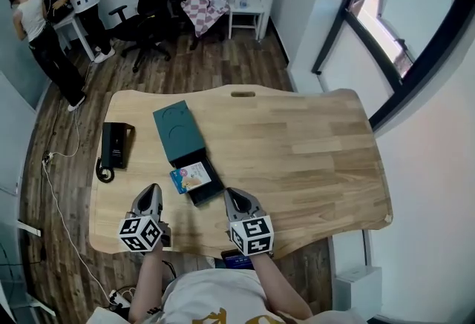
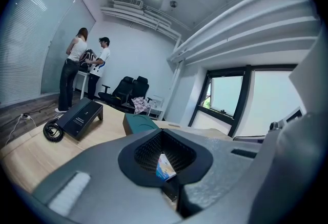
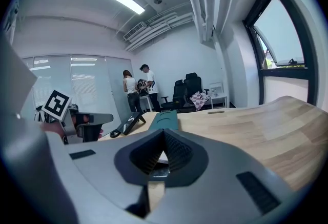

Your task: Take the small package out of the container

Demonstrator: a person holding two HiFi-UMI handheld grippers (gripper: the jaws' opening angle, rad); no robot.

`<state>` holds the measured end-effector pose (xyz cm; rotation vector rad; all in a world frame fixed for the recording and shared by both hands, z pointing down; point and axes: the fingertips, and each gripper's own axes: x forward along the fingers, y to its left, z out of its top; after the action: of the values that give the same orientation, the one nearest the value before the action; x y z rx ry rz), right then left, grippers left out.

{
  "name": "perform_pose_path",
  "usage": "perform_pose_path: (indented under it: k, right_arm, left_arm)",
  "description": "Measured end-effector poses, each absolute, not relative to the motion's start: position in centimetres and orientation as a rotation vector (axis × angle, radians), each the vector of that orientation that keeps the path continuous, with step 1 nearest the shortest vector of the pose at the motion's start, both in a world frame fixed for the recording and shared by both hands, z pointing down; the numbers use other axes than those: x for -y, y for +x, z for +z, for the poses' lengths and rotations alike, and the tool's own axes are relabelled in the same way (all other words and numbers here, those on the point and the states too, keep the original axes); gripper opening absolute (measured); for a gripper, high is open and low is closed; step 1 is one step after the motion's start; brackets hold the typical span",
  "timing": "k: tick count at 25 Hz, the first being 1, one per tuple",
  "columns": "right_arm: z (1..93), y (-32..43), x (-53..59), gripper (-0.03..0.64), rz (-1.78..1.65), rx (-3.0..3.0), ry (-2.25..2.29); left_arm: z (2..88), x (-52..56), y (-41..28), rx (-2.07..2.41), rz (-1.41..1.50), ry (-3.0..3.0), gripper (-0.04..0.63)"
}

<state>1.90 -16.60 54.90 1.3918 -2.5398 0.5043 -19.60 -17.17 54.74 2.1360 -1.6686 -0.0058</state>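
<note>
Just this side of the container point(image 1: 210, 186), both tongs hang over the worktop point(image 1: 312, 159). The left tongs point(image 1: 152, 195) are pinched shut on nothing. The right tongs point(image 1: 234, 198) look shut and empty too. The small package point(image 1: 188, 177) lies inside the container, on its left side. I think the reach has not begun. Next, one pair must open, dip in and pinch the package.
</note>
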Motion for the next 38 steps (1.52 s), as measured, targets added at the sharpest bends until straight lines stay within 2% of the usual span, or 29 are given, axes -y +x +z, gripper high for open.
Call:
perform_pose_path:
  k: [14, 24, 30, 34, 38]
  right_arm:
    - [57.1, 1.8, 18.9, 0.005, 0.544, 2.520, 1.348]
    - [59.0, 1.3, 20.1, 0.005, 0.561, 2.506, 1.311]
    - [60.6, 1.1, 20.9, 0.005, 0.589, 2.481, 1.277]
    - [61.7, 0.7, 21.6, 0.005, 0.571, 2.474, 1.239]
    - [62.9, 0.5, 22.2, 0.005, 0.588, 2.453, 1.214]
  left_arm:
    - [56.8, 19.4, -19.2, 1.653, 0.024, 2.098, 0.002]
    - [61.6, 20.4, -18.4, 1.560, 0.134, 2.007, 0.008]
    - [64.3, 20.9, -17.1, 1.467, 0.171, 1.966, 0.105]
    - [66.2, 21.6, -16.4, 1.423, 0.169, 1.908, 0.207]
    - [67.8, 22.0, -16.2, 1.390, 0.142, 1.852, 0.221]
